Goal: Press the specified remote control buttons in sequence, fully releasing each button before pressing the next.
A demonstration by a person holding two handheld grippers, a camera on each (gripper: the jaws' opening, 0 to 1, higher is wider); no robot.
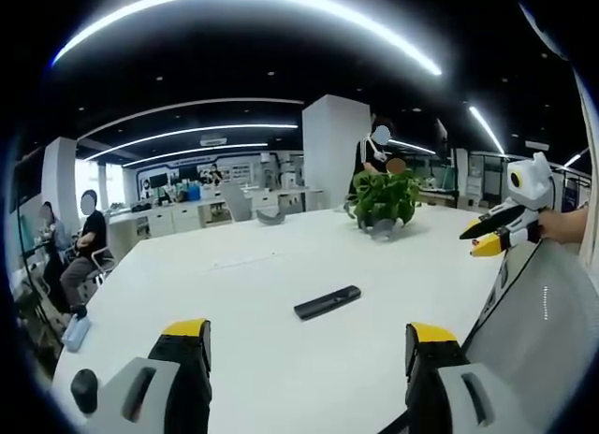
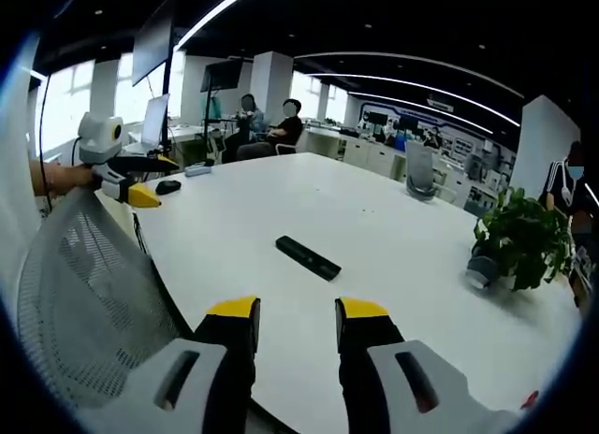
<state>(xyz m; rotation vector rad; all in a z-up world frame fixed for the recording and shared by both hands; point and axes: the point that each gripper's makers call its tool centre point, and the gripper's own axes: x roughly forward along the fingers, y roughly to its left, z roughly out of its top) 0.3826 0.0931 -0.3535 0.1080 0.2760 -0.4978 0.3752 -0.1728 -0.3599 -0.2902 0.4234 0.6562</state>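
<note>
The remote control [image 1: 327, 302] lay flat mid-table [image 1: 262, 266], well apart from both grippers. The left gripper [image 1: 309, 345] and right gripper [image 2: 295, 314] hovered off the near edge, fingers spread, empty. A slanted press could skid the loose, unbraced remote.

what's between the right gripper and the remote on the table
Nothing: in the right gripper view, just bare white table runs from the right gripper to the black remote. The left gripper view agrees: bare tabletop lies around the remote.
</note>
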